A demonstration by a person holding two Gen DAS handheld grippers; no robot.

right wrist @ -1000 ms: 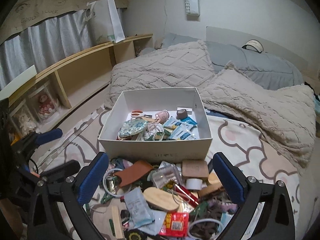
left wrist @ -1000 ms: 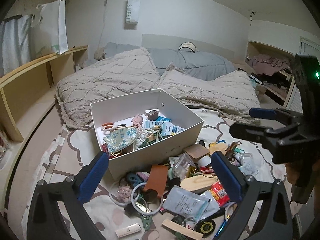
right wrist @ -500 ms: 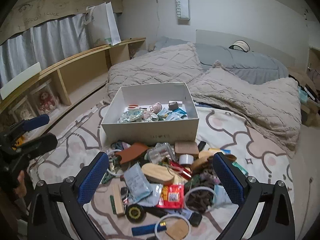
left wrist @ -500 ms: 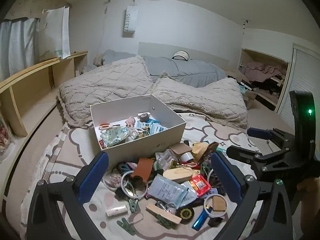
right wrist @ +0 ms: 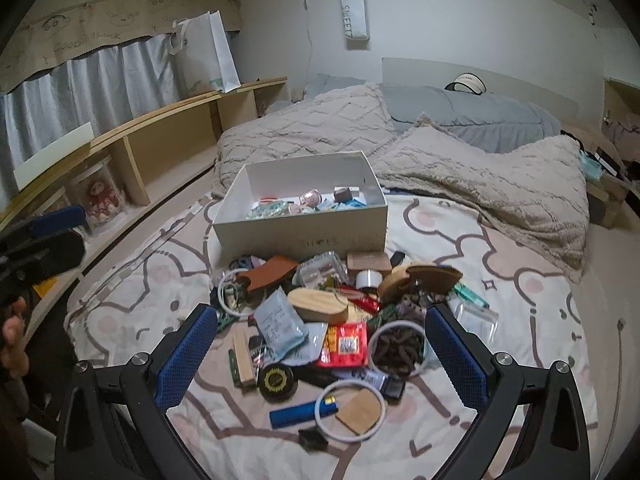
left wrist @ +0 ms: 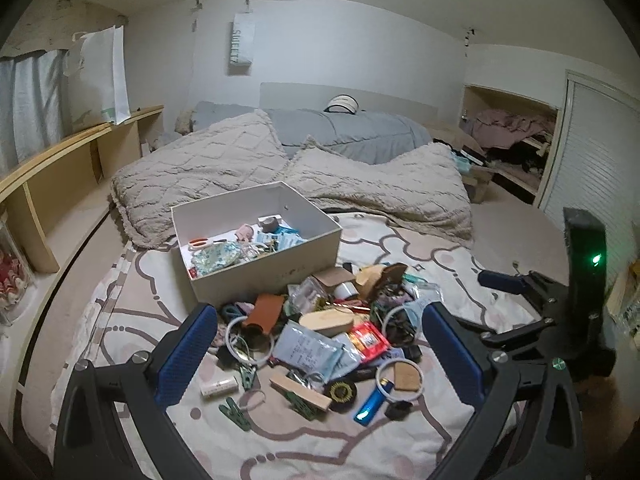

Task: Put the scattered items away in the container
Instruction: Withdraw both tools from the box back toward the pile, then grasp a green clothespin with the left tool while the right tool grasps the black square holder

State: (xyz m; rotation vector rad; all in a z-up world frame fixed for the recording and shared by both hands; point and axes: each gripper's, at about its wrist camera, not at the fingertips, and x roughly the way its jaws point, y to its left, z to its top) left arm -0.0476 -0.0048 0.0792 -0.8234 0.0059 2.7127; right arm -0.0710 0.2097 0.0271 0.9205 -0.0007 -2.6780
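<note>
A white cardboard box [left wrist: 272, 276] [right wrist: 304, 236] sits on the patterned bedspread and holds scissors, a floral pouch and small packets. In front of it lies a pile of scattered items [left wrist: 332, 328] [right wrist: 332, 312]: a wooden oval [right wrist: 318, 306], a red packet [right wrist: 346, 344], a blue lighter [right wrist: 300, 412], a white ring [right wrist: 352, 408] and a brown leather sleeve [right wrist: 268, 274]. My left gripper [left wrist: 318, 332] [right wrist: 60, 230] hangs open and empty above the pile's near side. My right gripper [right wrist: 322, 332] [left wrist: 492, 304] is also open and empty, raised over the pile's near edge.
Two beige textured pillows [left wrist: 360, 184] and a grey duvet [left wrist: 352, 132] lie behind the box. A wooden shelf unit [right wrist: 160, 148] runs along the left side of the bed. A hand [right wrist: 12, 336] holds the left gripper. An open closet [left wrist: 512, 140] stands at the right.
Both grippers have drawn back and up from the box. The box and pile now look smaller and farther off, and more bedspread shows in front. Both stayed open.
</note>
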